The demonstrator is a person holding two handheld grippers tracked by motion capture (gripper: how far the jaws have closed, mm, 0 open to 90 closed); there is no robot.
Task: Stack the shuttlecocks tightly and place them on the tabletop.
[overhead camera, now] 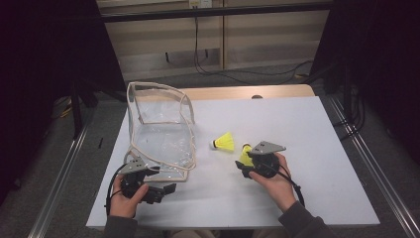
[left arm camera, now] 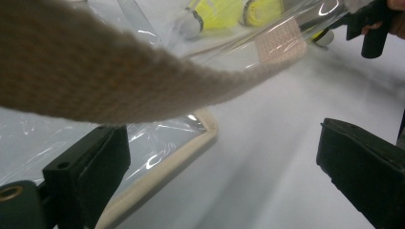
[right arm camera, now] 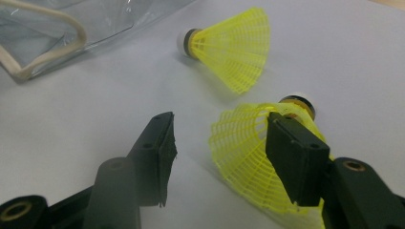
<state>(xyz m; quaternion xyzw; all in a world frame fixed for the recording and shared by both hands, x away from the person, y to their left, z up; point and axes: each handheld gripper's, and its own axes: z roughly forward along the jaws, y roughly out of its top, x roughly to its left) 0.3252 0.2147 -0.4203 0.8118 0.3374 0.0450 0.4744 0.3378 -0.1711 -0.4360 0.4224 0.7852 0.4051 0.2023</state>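
While the right gripper [right arm camera: 217, 157] stands with its jaws apart, the near shuttlecock [right arm camera: 253, 148] lies between them against the right-hand jaw (ungripped), long axis running near to far, cork end far. The far shuttlecock [right arm camera: 229, 45] lies crosswise, cork pointing left toward the clear bag [overhead camera: 161, 134]. The left gripper [left arm camera: 222, 176], jaws wide, sits at the bag's near edge; its own view shows the webbing strap [left arm camera: 95, 76] overhead.

This looks like a lab recording booth: black curtains [overhead camera: 44, 74] close in both sides, metal rails [overhead camera: 64, 168] run along the grey floor, loose cables [overhead camera: 233, 72] trail by the back wall, and a white worktop [overhead camera: 297, 124] stands under overhead framing.
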